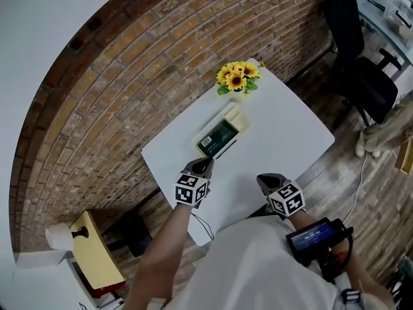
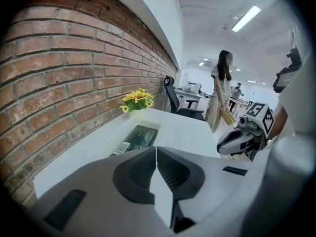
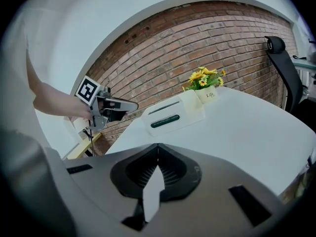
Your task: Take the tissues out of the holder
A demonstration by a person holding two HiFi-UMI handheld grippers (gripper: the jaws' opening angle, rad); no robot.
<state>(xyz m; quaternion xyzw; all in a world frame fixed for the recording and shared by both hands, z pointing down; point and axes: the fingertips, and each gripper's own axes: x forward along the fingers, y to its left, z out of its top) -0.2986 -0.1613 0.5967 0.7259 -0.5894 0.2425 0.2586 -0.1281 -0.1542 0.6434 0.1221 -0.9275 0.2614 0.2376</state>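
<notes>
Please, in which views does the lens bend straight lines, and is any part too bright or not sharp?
Head view: the red brick wall bows in an arc; the white rectangular table is evenly lit, without hard shadows. Left gripper view: the long ceiling lamp is blown out, corners black. Right gripper view: the same wall arches overhead, corners black too.

- We see bare white table (image 1: 284, 134) along the right side of the tissue holder (image 1: 222, 134), and that side lies open.
- The brick wall (image 1: 116, 89) runs along the table's left edge, so only a narrow strip is left beside the holder.
- The sunflower pot (image 1: 237, 77) stands just beside the holder's far end and closes it off.
- Clear tabletop lies between our left gripper (image 1: 204, 165) and the holder's near end.
- The space above the holder is open.
- The office chair (image 1: 361, 76) stands well apart.
</notes>
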